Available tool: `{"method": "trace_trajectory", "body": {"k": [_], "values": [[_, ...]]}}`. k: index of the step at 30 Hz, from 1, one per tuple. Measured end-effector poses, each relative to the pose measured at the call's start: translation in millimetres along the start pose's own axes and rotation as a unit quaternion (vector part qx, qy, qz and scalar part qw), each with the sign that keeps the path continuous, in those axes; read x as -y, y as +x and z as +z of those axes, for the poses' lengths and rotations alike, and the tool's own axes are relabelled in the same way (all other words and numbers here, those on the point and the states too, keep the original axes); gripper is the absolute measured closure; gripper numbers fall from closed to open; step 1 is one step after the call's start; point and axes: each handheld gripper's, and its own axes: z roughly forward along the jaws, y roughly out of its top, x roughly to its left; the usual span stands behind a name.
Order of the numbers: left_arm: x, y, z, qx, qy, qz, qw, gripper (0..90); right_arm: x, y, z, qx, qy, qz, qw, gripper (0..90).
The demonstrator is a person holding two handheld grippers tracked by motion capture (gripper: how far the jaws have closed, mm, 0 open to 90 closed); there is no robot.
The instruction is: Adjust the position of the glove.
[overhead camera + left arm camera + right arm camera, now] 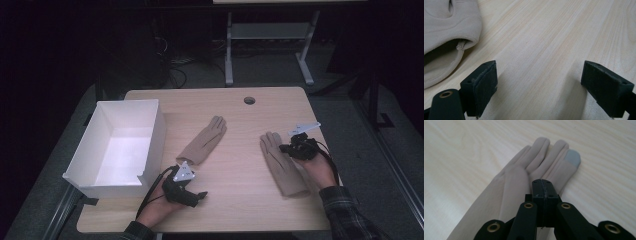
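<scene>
Right gripper [543, 185], lower centre of its own view: jaws pressed together, pads meeting, nothing seen pinched between them. It is hovering over the finger end of the beige fabric glove w/ grey fingertip patch [529, 177]; whether the tips are touching the cloth can't be told. In the high view this gripper [291, 148] is sitting at centre right, at the upper right edge of the same glove [281, 164], which is lying flat, fingers toward the top of the frame.

Left gripper [539, 82]: jaws standing wide, bare wood between them, holding nothing. The open cuff of a second beige fabric glove [446, 37] is lying at upper left of that view, just beside the left-hand pad, apart from it. High view: left gripper [192, 192] at lower centre, just below the cuff of that glove [204, 141].

Progress, as judged: early stage. Both gloves are resting on the light wooden table [235, 200]; the white rectangular open box [152, 135] at left is standing empty. Probably left to do: grip each glove & move it, likely into the box.
</scene>
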Motion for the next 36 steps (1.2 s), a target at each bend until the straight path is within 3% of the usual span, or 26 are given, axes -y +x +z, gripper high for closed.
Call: {"method": "trace_trajectory", "body": {"k": [7,12,22,26,31,36], "values": [[0.1,-0.1,-0.2,0.000,0.000,0.000,1.0000,13.0,22.6,6.8,-18.4,-0.015,0.012,-0.011,0.9998,89.4],[0.2,-0.1,-0.2,0.000,0.000,0.000,1.0000,13.0,32.7,14.3,-14.4,-0.034,0.030,-0.016,0.9988,89.4],[0.2,-0.1,-0.2,0.000,0.000,0.000,1.0000,13.0,26.4,37.6,-3.4,-0.061,0.036,-0.041,0.9966,89.9],[0.2,-0.2,-0.2,0.000,0.000,0.000,1.0000,13.0,22.7,55.0,-0.7,-0.079,0.039,-0.067,0.9939,89.9],[0.2,-0.2,-0.2,0.000,0.000,0.000,1.0000,13.0,22.6,66.1,-1.1,-0.084,0.038,-0.079,0.9926,89.8],[0.1,-0.1,-0.3,0.000,0.000,0.000,1.0000,13.0,20.4,67.2,-8.6,-0.073,0.020,-0.072,0.9945,75.1]]}}
